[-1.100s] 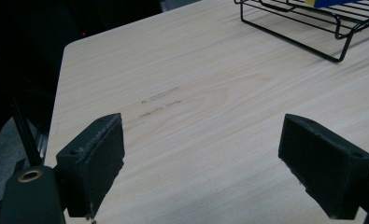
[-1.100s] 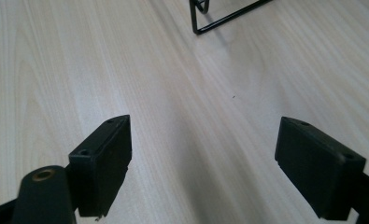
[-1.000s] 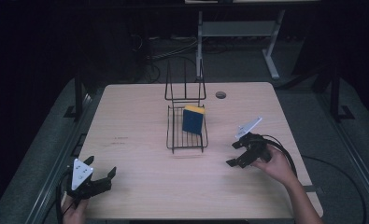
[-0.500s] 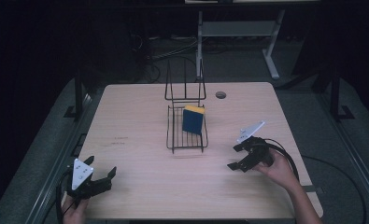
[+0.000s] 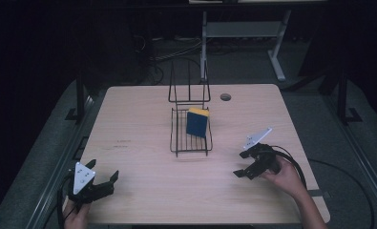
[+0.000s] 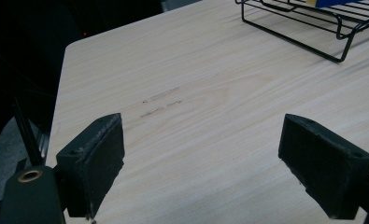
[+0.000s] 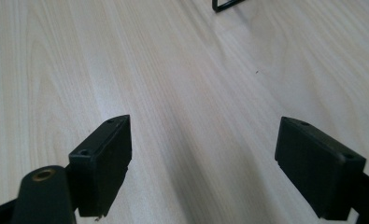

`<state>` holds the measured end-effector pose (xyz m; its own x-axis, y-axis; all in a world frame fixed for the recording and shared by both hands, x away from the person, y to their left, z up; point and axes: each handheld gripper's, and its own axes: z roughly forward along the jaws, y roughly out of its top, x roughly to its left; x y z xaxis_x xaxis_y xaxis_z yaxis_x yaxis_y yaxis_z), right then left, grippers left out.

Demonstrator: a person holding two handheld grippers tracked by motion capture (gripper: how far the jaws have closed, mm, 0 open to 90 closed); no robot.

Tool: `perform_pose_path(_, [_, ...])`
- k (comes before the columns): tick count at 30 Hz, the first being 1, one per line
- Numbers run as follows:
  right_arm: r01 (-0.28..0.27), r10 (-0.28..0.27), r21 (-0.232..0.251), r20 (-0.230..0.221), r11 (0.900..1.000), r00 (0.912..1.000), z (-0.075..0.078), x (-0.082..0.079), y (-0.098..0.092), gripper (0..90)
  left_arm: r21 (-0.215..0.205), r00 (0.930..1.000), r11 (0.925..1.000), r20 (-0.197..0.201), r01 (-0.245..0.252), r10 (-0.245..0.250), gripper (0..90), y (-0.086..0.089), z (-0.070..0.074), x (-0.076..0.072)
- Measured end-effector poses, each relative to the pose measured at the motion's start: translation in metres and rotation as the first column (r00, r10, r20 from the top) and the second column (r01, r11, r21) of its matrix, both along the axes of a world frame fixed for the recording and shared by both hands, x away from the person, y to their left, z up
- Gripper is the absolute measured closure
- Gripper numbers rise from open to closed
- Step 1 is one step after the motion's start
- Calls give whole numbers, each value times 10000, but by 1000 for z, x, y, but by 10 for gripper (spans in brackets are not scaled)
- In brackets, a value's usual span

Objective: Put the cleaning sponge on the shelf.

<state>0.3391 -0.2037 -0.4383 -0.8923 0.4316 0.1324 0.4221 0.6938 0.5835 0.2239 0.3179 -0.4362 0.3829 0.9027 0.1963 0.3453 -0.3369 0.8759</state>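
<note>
Wire rack (image 5: pixel 191 138) holds blue-yellow sponge (image 5: pixel 197 122) upright; left gripper (image 5: pixel 103 182), right gripper (image 5: pixel 243 163) wide open, empty.

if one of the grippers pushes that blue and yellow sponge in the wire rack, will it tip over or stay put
The sponge stands on edge, leaning toward the wire rack's right side, so a sideways push would probably tip it flat. It looks like soft foam, likely light and squashy between open jaws. The rack's thin wires suggest it may slide on the table too.

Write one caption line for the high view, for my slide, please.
Two open claws, left and right, rest apart on the wooden table; a sponge leans in the wire rack.
</note>
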Motion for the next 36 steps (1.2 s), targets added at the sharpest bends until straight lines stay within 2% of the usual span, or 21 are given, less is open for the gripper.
perform_pose_path(10, [121,-120,65,-143,9999,9998,-6,-4,-5,183,-28,10000,10000,-19,-13,12,139,-1,0,1])
perform_pose_path(22, [130,-130,0,-553,9999,9984,-18,-2,-5,184,-6,10000,10000,-17,-1,1,139,0,0,0])
perform_pose_path(36, [195,-192,48,-500,9998,9986,-17,-2,-6,184,-10,10000,10000,-45,8,-8,139,0,0,1])
